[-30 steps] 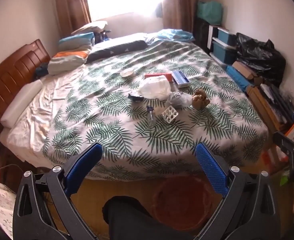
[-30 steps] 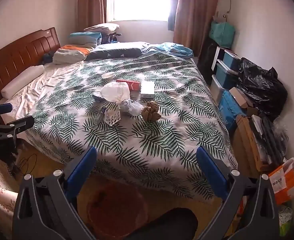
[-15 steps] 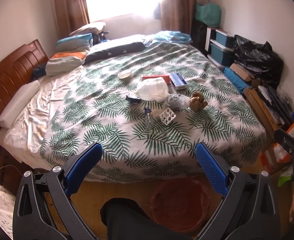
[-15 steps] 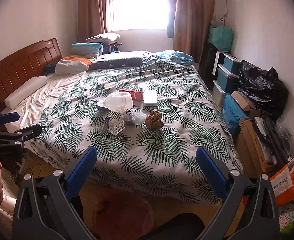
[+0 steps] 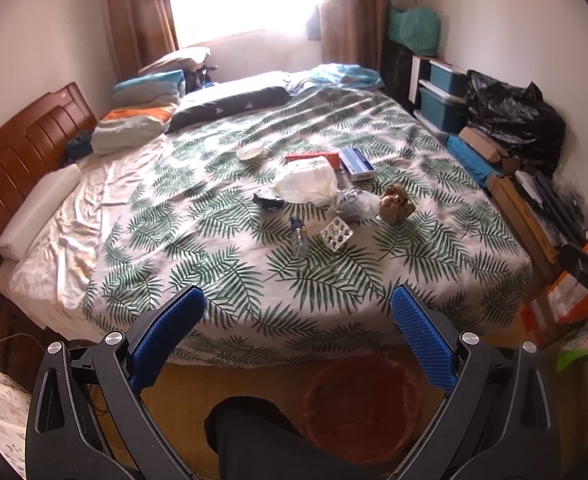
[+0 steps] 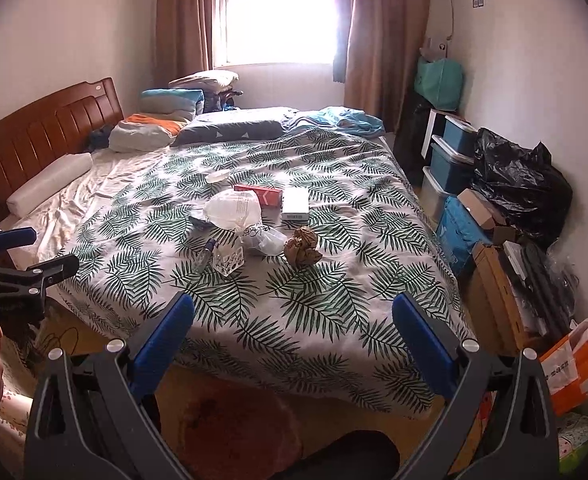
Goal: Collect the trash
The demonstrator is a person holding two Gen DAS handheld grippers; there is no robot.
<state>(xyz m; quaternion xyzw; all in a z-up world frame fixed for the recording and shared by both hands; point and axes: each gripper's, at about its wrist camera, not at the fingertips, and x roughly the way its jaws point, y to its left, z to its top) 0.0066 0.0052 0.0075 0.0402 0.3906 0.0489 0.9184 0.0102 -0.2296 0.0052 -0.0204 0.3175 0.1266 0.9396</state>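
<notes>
Trash lies in a cluster on the leaf-print bed: a white plastic bag (image 5: 308, 181) (image 6: 234, 208), a clear crumpled bag (image 5: 354, 205) (image 6: 264, 239), a brown paper wad (image 5: 395, 204) (image 6: 303, 246), a small bottle (image 5: 299, 234) (image 6: 204, 255), a blister tray (image 5: 336, 235) (image 6: 227, 261), a red box (image 5: 312, 157) (image 6: 260, 194) and a white-blue box (image 5: 357, 163) (image 6: 295, 205). A reddish-brown bin (image 5: 358, 408) (image 6: 234, 428) stands on the floor at the bed's foot. My left gripper (image 5: 298, 332) and right gripper (image 6: 294, 336) are open, empty, well short of the trash.
Pillows (image 6: 230, 130) and a wooden headboard (image 5: 18, 152) lie at the far left. Along the right wall are blue storage bins (image 6: 452, 152), a black rubbish sack (image 6: 522, 184), cardboard boxes (image 5: 522, 216) and an orange-white bag (image 6: 578, 364). A dark-clothed leg (image 5: 254, 436) shows below.
Both views have tilted upward a little and drawn slightly back; the bed and trash sit lower in frame. Neither gripper has opened or shut, and nothing on the bed moved.
</notes>
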